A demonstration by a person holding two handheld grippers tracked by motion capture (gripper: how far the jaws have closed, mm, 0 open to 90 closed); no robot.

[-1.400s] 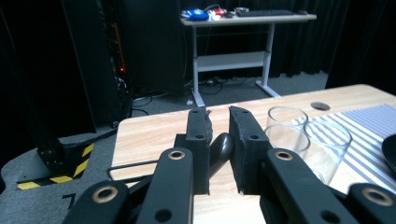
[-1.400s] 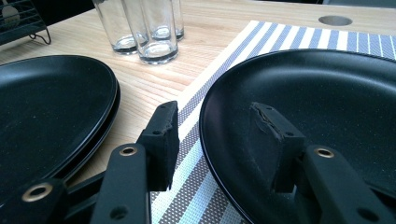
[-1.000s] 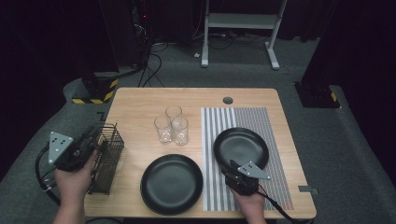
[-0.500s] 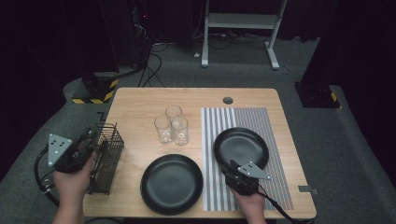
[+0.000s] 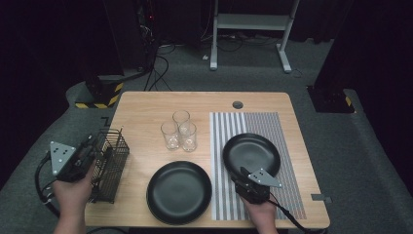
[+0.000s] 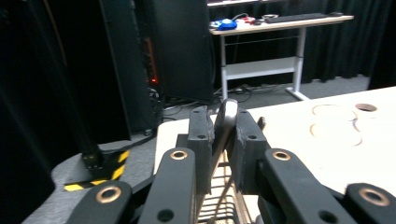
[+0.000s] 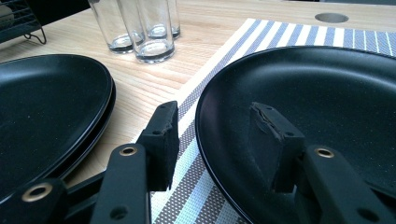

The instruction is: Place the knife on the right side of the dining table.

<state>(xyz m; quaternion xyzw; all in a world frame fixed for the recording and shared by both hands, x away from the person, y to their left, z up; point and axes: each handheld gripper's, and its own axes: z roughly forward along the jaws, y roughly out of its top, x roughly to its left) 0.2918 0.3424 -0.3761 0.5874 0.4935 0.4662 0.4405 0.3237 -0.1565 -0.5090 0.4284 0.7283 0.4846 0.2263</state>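
At the table's left edge my left gripper [image 5: 93, 147] hangs over a black wire basket [image 5: 111, 168]. In the left gripper view, the left gripper [image 6: 224, 133] has its pads pressed on the grey handle of a utensil [image 6: 227, 112] that stands up out of the basket [image 6: 219, 198]; its jaws have just been closing on that handle. My right gripper [image 5: 242, 173] sits at the near rim of a black plate [image 5: 252, 153] on the striped mat [image 5: 265, 122]. In the right gripper view, the right gripper [image 7: 215, 135] is open, one jaw outside the plate's [image 7: 317, 88] rim and one over its inside, neither touching.
Two stacked black plates [image 5: 179, 191] lie at the front middle, left of the mat. Three empty glasses [image 5: 179, 130] stand together mid-table. A round cable hole [image 5: 237, 104] marks the table's far side. Cables, a dark cabinet and a desk frame stand on the floor beyond.
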